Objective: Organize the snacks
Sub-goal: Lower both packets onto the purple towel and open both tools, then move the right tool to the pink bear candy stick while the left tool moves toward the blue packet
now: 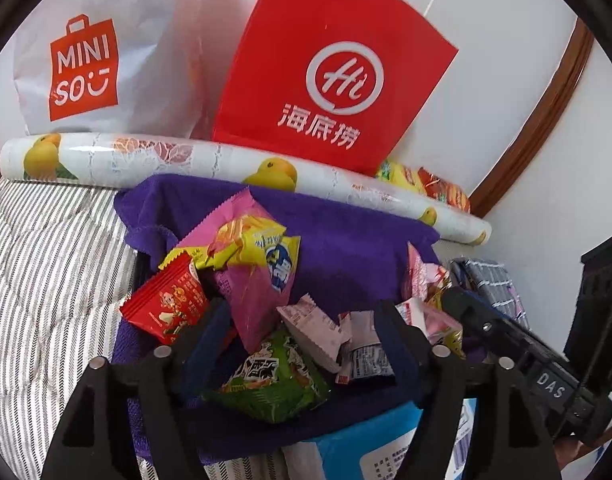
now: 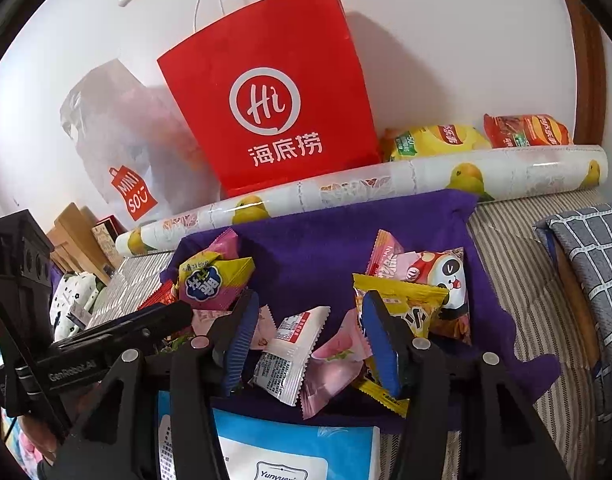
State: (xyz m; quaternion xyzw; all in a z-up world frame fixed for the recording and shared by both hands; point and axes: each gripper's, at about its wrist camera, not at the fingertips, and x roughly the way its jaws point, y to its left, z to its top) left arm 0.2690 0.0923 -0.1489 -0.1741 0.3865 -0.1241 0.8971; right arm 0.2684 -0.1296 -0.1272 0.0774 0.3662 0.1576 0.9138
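Snack packets heaped on a purple cloth point(image 1: 345, 240) on the bed point(image 1: 46, 260).
The left gripper point(image 1: 302, 316) and right gripper point(image 2: 306, 312) hover open over the snack packets point(image 2: 294, 356), gripping nothing; a red bag point(image 1: 329, 64) stands far behind.

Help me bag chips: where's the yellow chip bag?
Right wrist view, upper right: yellow chip bag behind the patterned roll, between red paper bag and orange chip bag.

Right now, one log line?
left gripper: open over green snack packet | right gripper: open over white packet | purple cloth
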